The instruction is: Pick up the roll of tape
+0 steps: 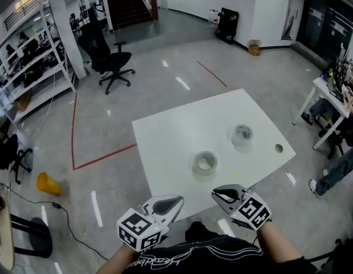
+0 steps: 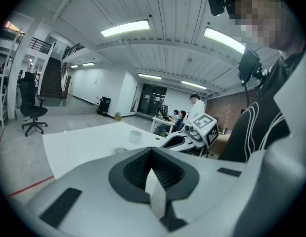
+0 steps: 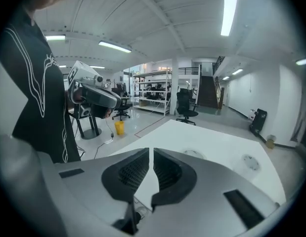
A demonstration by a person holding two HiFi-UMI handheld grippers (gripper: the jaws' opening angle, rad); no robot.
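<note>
Two rolls of tape lie on the white table (image 1: 165, 136). The nearer, translucent roll (image 1: 205, 162) sits close to the front edge, and the second roll (image 1: 242, 134) lies further back and to the right. Both grippers hover below the table's near edge, apart from the rolls. My left gripper (image 1: 177, 201) has its jaws shut with nothing held. My right gripper (image 1: 217, 194) is also shut and empty. In the left gripper view the jaw tips (image 2: 152, 149) meet, with the rolls (image 2: 135, 136) ahead. The right gripper view shows its jaws (image 3: 151, 151) together, with a roll (image 3: 194, 153) lying beyond them.
A round hole (image 1: 279, 148) is in the table's right corner. A black office chair (image 1: 110, 59) and shelves (image 1: 33, 67) stand at the back left. A yellow cone (image 1: 48, 183) lies on the floor. A cluttered desk (image 1: 336, 87) and a person's leg (image 1: 336, 173) are at the right.
</note>
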